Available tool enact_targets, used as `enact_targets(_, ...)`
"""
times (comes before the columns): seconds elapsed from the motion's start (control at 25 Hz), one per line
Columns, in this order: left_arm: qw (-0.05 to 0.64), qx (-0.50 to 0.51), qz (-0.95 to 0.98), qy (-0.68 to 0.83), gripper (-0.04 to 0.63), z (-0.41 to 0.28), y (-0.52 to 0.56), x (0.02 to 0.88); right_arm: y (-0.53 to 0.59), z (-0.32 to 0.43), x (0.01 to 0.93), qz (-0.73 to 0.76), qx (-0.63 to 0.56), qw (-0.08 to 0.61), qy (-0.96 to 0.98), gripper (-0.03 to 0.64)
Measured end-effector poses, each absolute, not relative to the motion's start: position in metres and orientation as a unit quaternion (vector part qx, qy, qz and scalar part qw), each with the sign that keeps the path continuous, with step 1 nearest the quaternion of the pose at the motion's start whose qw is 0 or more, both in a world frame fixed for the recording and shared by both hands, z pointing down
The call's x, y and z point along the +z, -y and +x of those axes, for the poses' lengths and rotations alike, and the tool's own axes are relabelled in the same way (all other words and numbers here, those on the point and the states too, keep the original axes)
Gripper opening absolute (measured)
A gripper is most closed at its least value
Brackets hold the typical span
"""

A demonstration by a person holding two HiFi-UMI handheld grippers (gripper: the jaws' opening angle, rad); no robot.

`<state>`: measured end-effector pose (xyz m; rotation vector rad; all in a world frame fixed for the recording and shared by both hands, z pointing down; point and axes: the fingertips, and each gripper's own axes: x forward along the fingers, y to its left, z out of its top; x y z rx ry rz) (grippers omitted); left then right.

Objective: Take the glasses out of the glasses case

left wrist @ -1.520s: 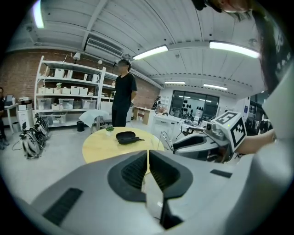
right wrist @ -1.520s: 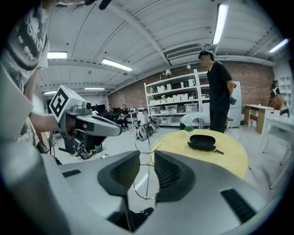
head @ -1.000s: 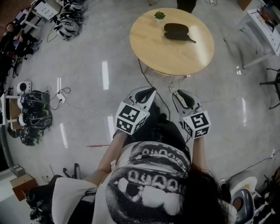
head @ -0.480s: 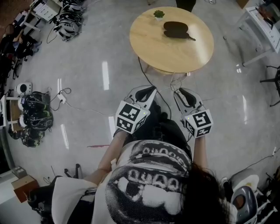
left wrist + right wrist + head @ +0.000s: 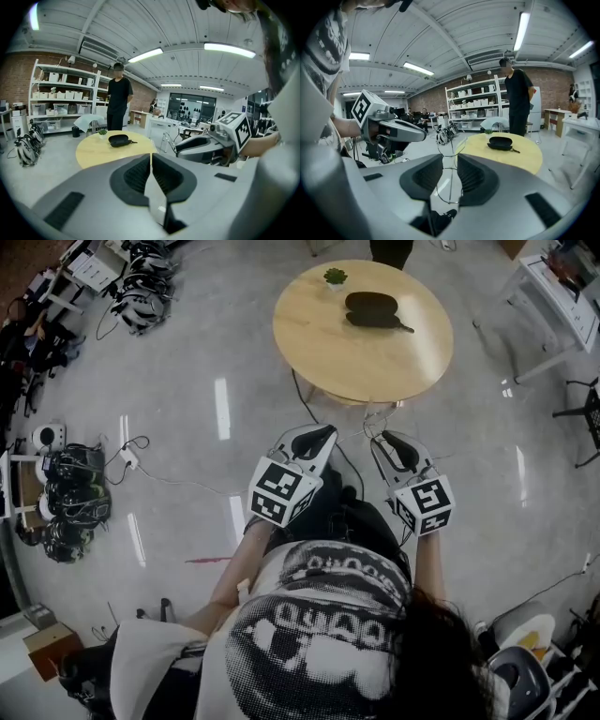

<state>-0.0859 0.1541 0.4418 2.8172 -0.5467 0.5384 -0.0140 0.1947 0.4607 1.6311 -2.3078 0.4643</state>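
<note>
Holding my left hand-held gripper (image 5: 317, 434) and right hand-held gripper (image 5: 386, 441) side by side at mid-frame over the floor (image 5: 187, 474), I have the glasses case (image 5: 373, 310) well apart from both. It lies closed on the round table (image 5: 328, 348) at the upper middle of the head view, just right of and below a small potted plant (image 5: 335, 277). My left jaws are drawn together to a hairline with nothing in them. My right jaws are parted by a narrow gap, with only floor and thin wires (image 5: 449, 180) beyond showing through it. Only the head view shows the bare floor between me and the table. Only the gripper views show a person (image 5: 518, 93) in black standing behind the table and shelving (image 5: 61, 96) against a brick wall (image 5: 18, 79).
</note>
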Motion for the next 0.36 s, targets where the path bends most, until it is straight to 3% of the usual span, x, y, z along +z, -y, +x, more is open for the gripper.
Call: enact_targets(0.36,0.110,0.183,0.959,0.184,0.021,-0.0801,-0.1537,0.4412,-0.1931,-0.0104,0.4622,0.561,0.161,0.142,0.799,0.098)
